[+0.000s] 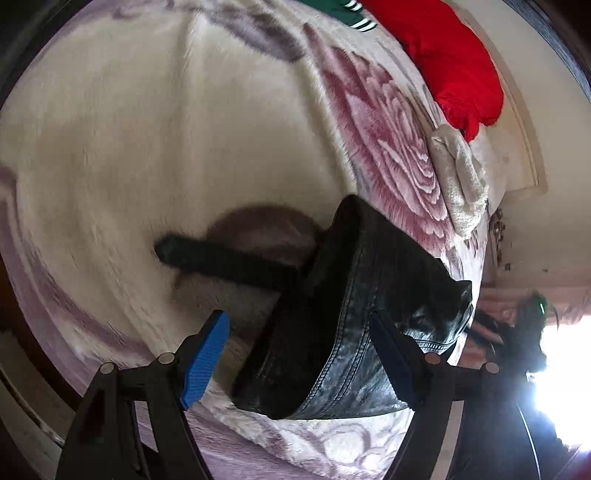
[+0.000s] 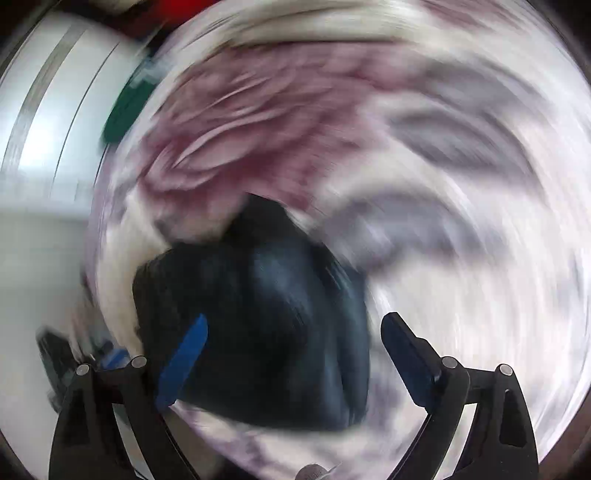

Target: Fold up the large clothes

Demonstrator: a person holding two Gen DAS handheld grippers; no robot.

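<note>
A folded black denim garment [image 1: 354,314] lies on a fluffy floral blanket [image 1: 147,147] that covers the bed. A dark strip [image 1: 229,262], perhaps a strap or a leg end, sticks out from it to the left. My left gripper [image 1: 299,354] is open just above the near end of the bundle, blue pads on either side, not closed on it. In the right wrist view, heavily blurred by motion, the same dark bundle [image 2: 258,321] lies under and between the open fingers of my right gripper [image 2: 295,354].
A red garment [image 1: 450,62] and a green striped one [image 1: 343,11] lie at the far edge of the bed. A beige towel [image 1: 458,184] lies at the right edge beside a white wall. The other gripper [image 1: 524,332] shows at the right against bright window light.
</note>
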